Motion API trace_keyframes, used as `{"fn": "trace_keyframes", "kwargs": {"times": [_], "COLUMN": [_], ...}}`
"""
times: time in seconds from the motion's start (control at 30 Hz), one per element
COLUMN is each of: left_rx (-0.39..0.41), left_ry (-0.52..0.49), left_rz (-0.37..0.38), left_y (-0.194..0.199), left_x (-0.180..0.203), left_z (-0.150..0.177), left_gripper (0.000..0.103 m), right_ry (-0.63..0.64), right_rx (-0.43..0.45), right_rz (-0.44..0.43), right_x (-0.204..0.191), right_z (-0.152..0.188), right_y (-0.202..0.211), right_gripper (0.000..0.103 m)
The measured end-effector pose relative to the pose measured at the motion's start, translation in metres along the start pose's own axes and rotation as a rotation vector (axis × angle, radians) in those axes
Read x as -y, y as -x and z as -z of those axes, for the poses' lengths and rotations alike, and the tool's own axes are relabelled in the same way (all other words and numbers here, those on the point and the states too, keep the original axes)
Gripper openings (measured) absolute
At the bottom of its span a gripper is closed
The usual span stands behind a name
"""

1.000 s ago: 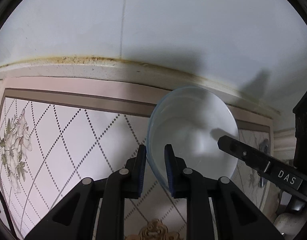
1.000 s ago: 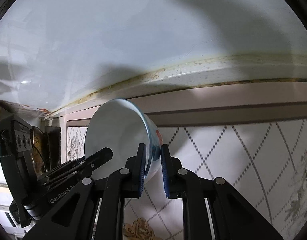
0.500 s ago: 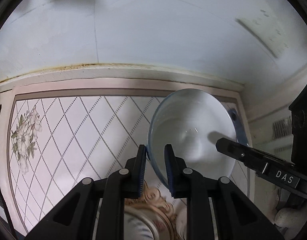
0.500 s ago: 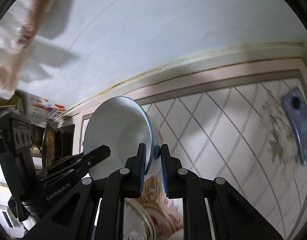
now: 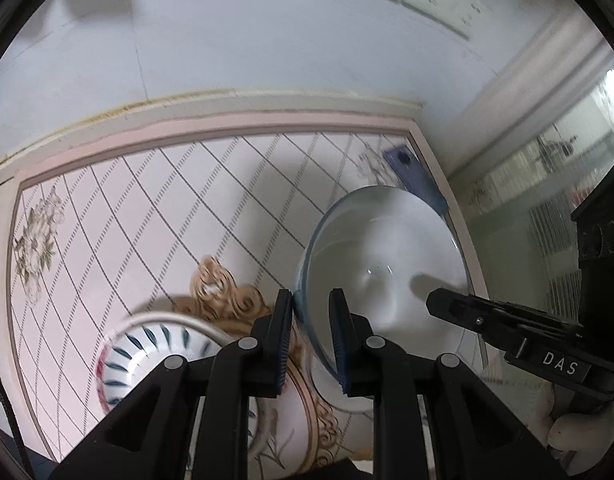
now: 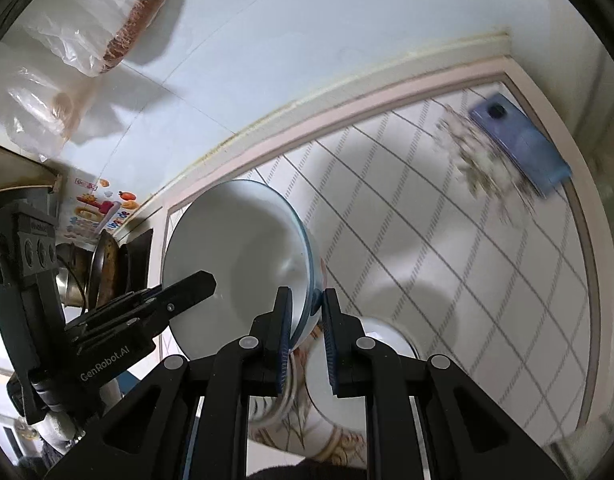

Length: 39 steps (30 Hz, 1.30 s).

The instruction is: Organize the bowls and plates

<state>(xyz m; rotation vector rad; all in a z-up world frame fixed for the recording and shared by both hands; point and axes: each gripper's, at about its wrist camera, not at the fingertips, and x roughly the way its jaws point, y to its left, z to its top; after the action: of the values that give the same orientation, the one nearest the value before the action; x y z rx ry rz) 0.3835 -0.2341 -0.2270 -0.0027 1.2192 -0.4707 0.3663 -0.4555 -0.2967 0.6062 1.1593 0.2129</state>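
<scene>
Left claw (image 5: 310,336): I have it pinching the white bowl (image 5: 387,264) by its rim.
Right claw (image 6: 306,338): pinching the opposite rim.
Bowl: tipped on edge above the tabletop (image 5: 155,220), hollow facing the left camera.
Patterned bowl (image 5: 147,350): below, blurred, partly hidden by my claws.

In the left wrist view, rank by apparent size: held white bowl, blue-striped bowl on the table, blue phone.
1. White bowl with the pale blue rim, largest, though nearest the camera.
2. Blue-striped bowl, smaller, partly hidden behind the left gripper.
3. Blue phone, smallest, farthest away.
</scene>
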Motion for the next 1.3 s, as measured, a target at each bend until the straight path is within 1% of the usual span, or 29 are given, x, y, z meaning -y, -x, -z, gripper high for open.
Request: {"fn": "trace_keyframes", "kwargs": {"times": [0.13,0.27,0.43,0.6,0.83,0.97,1.07,1.13,1.27,1.3], "left_rx": [-0.047,-0.096,-0.147,-0.173,-0.194,-0.186,-0.193,-0.193,-0.181,-0.170], "left_ry": [-0.022,-0.037,-0.050,-0.060,-0.080,-0.101,-0.112,-0.116,-0.130,-0.131], "left_rz": [0.007,-0.003,-0.025,-0.048,-0.067,-0.089,-0.098,-0.106,-0.133,-0.134], "left_y": [-0.016,-0.038,-0.058,-0.070,-0.080,-0.082,-0.082,-0.080,-0.067,-0.061], "left_x": [0.013,0.019,0.020,0.019,0.023,0.027,0.027,0.026,0.028,0.029], "left_z": [0.017,0.031,0.042,0.049,0.052,0.052,0.053,0.053,0.054,0.055], "left_gripper": [0.016,0.016,0.016,0.016,0.016,0.017,0.017,0.017,0.017,0.018], "right_ry": [-0.027,-0.058,-0.080,-0.086,-0.084,-0.078,-0.078,-0.081,-0.086,-0.079], "right_rx": [-0.012,-0.032,-0.062,-0.090,-0.108,-0.112,-0.116,-0.122,-0.112,-0.107], "right_rz": [0.018,0.036,0.050,0.060,0.083,0.095,0.106,0.129,0.120,0.126], "right_x": [0.017,0.035,0.052,0.058,0.062,0.062,0.061,0.062,0.059,0.057], "right_z": [0.023,0.042,0.057,0.064,0.062,0.060,0.058,0.058,0.058,0.058], "right_y": [0.002,-0.003,-0.019,-0.034,-0.042,-0.044,-0.045,-0.046,-0.040,-0.037], "right_gripper": [0.017,0.017,0.017,0.017,0.017,0.017,0.019,0.020,0.021,0.025]}}
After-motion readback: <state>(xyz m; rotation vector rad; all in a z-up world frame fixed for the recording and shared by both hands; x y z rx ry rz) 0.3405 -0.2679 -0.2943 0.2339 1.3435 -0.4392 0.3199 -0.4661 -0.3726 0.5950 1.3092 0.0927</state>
